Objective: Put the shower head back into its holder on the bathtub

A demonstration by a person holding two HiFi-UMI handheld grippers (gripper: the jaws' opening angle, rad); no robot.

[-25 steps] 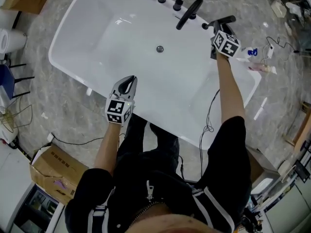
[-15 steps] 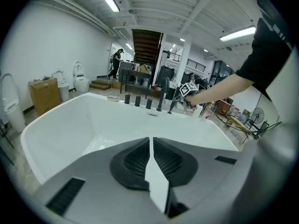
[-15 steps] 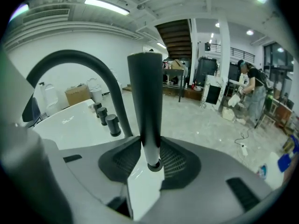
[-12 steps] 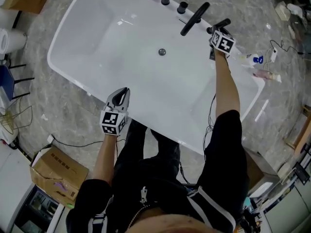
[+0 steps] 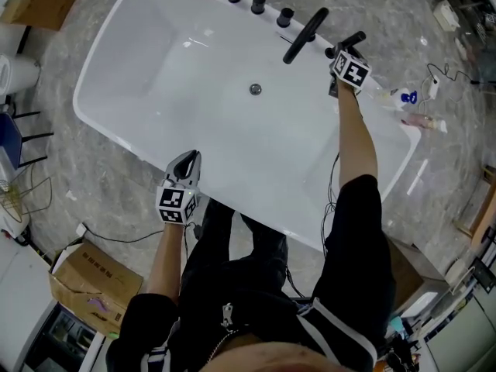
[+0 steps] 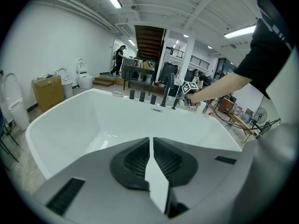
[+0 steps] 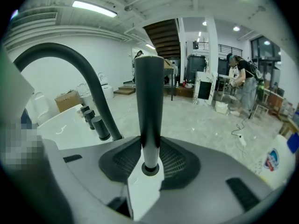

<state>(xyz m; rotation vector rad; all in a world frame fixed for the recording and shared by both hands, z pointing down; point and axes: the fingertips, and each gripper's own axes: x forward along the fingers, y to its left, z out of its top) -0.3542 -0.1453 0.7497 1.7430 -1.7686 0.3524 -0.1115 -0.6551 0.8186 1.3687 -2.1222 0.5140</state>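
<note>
The black stick-shaped shower head [image 5: 355,36] stands at the far rim of the white bathtub [image 5: 155,53], right of the curved black spout [image 5: 304,35]. My right gripper [image 5: 342,53] is shut on it. In the right gripper view the shower head [image 7: 148,101] rises upright between the pads of the right gripper [image 7: 150,148], its foot in a black ring holder [image 7: 150,169] on the white rim. My left gripper [image 5: 186,163] hangs over the tub's near rim. Seen along its own jaws, the left gripper [image 6: 151,141] is shut with nothing in it.
Three black knobs [image 5: 258,3] line the far rim left of the spout, and the drain [image 5: 255,89] sits mid-tub. Bottles [image 5: 403,98] and cables lie on the floor to the right. A cardboard box [image 5: 89,285] is at lower left. A person [image 7: 243,85] stands far off.
My left gripper drew back from over the tub to its near rim. The right gripper sank a little with the shower head, still at the far rim.
</note>
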